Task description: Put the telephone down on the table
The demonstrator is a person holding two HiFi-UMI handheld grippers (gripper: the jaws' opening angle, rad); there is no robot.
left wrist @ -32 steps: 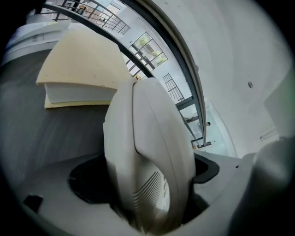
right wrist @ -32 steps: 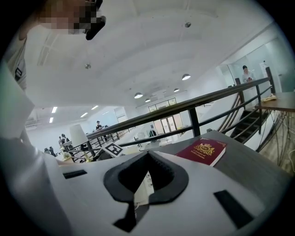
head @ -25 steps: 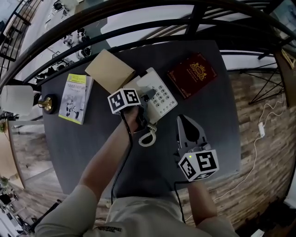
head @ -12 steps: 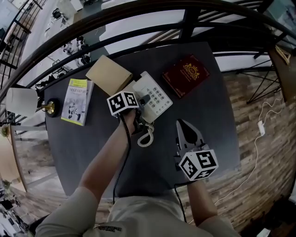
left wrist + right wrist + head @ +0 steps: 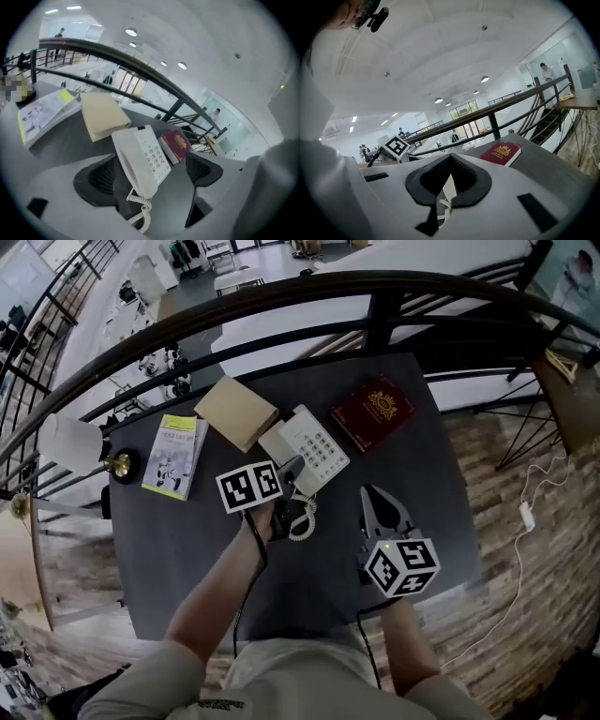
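The white telephone (image 5: 307,448) lies flat on the dark table (image 5: 187,549), keypad up, with its coiled cord (image 5: 304,518) trailing toward me. My left gripper (image 5: 292,491) is at the phone's near end and open. In the left gripper view the phone (image 5: 140,159) sits between and beyond the wide-apart pads (image 5: 102,176), with a strip of bare table on its right side. My right gripper (image 5: 378,502) hovers to the right of the phone, shut and holding nothing; its tips (image 5: 450,157) meet, and the cord shows below them.
A dark red book (image 5: 373,412) lies just beyond the phone to the right and a tan box (image 5: 236,412) to its left. A yellow-edged booklet (image 5: 175,456) and a lamp (image 5: 75,442) are at the far left. A black railing (image 5: 375,296) curves behind the table.
My left gripper has drawn back from the telephone toward me while the phone stays on the table. The right gripper has hardly moved.
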